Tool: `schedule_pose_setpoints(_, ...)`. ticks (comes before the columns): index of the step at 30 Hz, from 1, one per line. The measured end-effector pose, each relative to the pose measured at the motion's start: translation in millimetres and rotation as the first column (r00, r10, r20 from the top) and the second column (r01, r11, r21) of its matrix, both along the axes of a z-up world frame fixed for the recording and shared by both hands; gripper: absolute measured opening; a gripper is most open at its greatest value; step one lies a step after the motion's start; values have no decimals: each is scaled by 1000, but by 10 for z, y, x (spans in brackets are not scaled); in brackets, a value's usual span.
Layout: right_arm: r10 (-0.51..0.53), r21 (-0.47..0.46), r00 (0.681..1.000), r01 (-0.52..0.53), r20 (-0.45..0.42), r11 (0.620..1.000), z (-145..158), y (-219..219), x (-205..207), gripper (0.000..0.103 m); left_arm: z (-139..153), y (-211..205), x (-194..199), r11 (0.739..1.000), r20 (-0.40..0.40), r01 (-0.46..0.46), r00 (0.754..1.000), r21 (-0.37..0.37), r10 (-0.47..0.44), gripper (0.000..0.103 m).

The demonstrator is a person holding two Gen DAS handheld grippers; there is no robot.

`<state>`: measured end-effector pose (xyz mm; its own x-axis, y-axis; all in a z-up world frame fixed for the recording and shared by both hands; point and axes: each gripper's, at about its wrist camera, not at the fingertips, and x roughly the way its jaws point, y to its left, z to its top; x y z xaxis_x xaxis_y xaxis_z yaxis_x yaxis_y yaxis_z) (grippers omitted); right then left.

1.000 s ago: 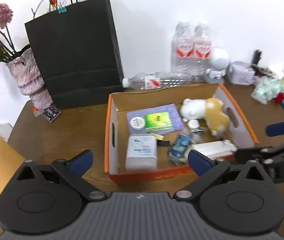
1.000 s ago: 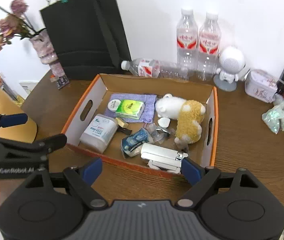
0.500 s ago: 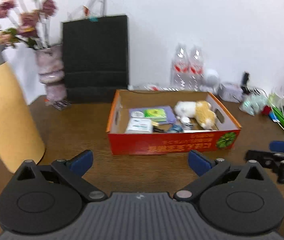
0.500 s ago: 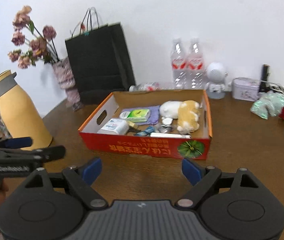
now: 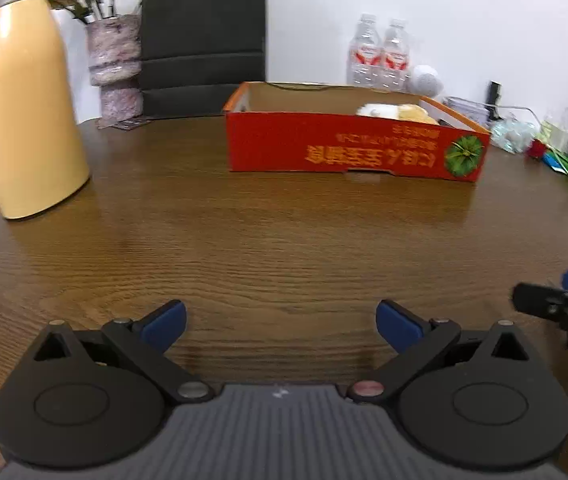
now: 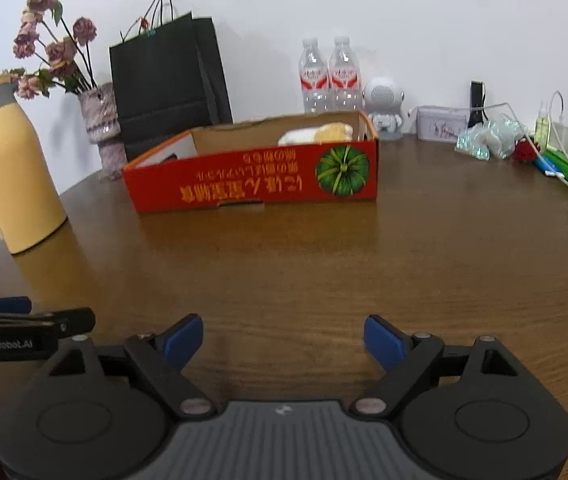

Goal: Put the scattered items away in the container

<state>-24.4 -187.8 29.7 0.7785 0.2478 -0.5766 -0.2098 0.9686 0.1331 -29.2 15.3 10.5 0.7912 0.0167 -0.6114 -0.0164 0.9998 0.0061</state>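
The red cardboard box (image 5: pixel 348 148) stands on the brown round table (image 5: pixel 275 240), seen side-on in both views (image 6: pixel 251 184). Only the top of a white and yellow plush toy (image 5: pixel 400 111) shows over its rim (image 6: pixel 318 134); the other contents are hidden. My left gripper (image 5: pixel 279 322) is open and empty, low over the table's near part, well back from the box. My right gripper (image 6: pixel 284 338) is open and empty, also low and near. Each gripper shows at the edge of the other's view (image 5: pixel 556 300) (image 6: pixel 23 320).
A yellow thermos jug (image 5: pixel 19 92) stands at the left. A vase of dried flowers (image 6: pixel 95 120), a black paper bag (image 6: pixel 167 80), two water bottles (image 6: pixel 330 76), a white robot figure (image 6: pixel 384 108), a tin (image 6: pixel 440 122) and cables and small clutter (image 6: pixel 556 148) line the back.
Both grippers have pulled back from above the box and dropped low over the table. The view went from looking down into the box to its side wall. Both stayed open.
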Motion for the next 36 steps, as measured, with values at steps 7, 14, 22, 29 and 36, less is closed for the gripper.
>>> schedule_pose_setpoints(7,1,-61,1000,-3,-29,998,-113,106,17,93,-93,-86,22,999,-32,21,999,40,-20,103)
schedule_pose_setpoints(14,16,-82,999,-20,-49,996,-127,191,44,103,-122,-60,53,1000,-47,24,999,7,-24,103)
schedule_pose_setpoints(22,18,-128,998,-25,-54,991,-136,274,45,103,-120,-60,53,1000,-42,31,999,5,-31,103)
schedule_pose_setpoints(29,8,-128,998,-15,-55,992,-132,288,101,103,-118,-67,70,999,-43,33,999,4,-33,103)
schedule_pose_setpoints(36,8,-128,998,-15,-55,992,-130,291,98,103,-119,-71,76,999,-43,33,999,5,-32,103)
